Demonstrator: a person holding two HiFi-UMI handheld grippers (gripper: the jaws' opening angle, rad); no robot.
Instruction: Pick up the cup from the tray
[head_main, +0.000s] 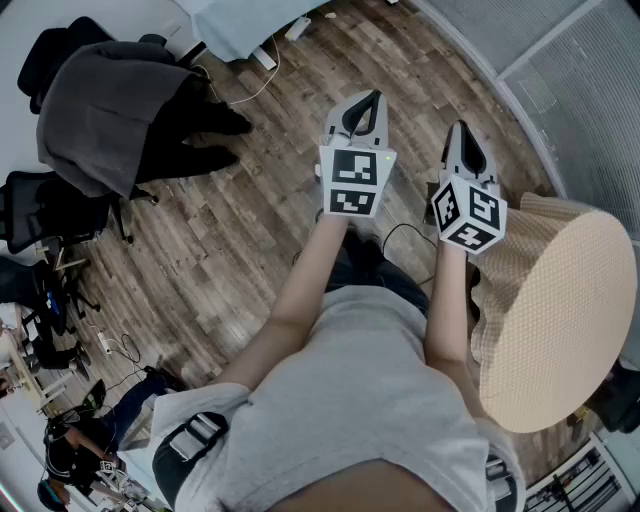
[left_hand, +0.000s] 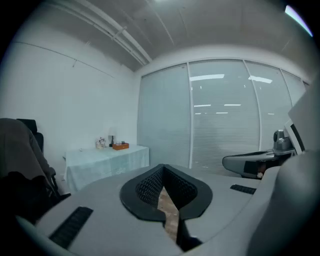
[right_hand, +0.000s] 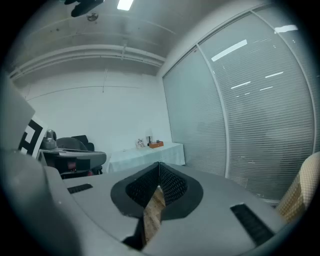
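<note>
The person holds both tools out in front of the body, above a light wooden plank floor (head_main: 250, 250) and not over any desk. The left claw (head_main: 370, 97) is closed. In its own view the two dark ribbed jaws meet at their tips with nothing between them, and only a sliver of floor shows through the gap below. The right claw (head_main: 461, 128) is the same, with its jaws pressed together and empty. The two claws sit side by side and apart, both pointing away from the person.

Against the far white wall stands a long desk draped in a pale green cloth (left_hand: 105, 162). On it sits a small orange-brown box (left_hand: 120, 146). Whether it is open, and what is in it, cannot be seen from here. Just beside it is a cluster of small upright items (left_hand: 102, 142) (bottles or cups, perhaps, but too small to tell). The cup and its tray cannot be picked out in any view. If they are on that desk, they are well away from both claws.

To the person's right, near the right forearm, is a round tan top with a woven texture and a frilled checked cloth under its edge (head_main: 560, 320). Nothing rests on the part that shows. To the left, a grey jacket hangs over a black office chair (head_main: 110, 110). A frosted glass wall with blinds (left_hand: 225, 115) runs along the right side of the room.
</note>
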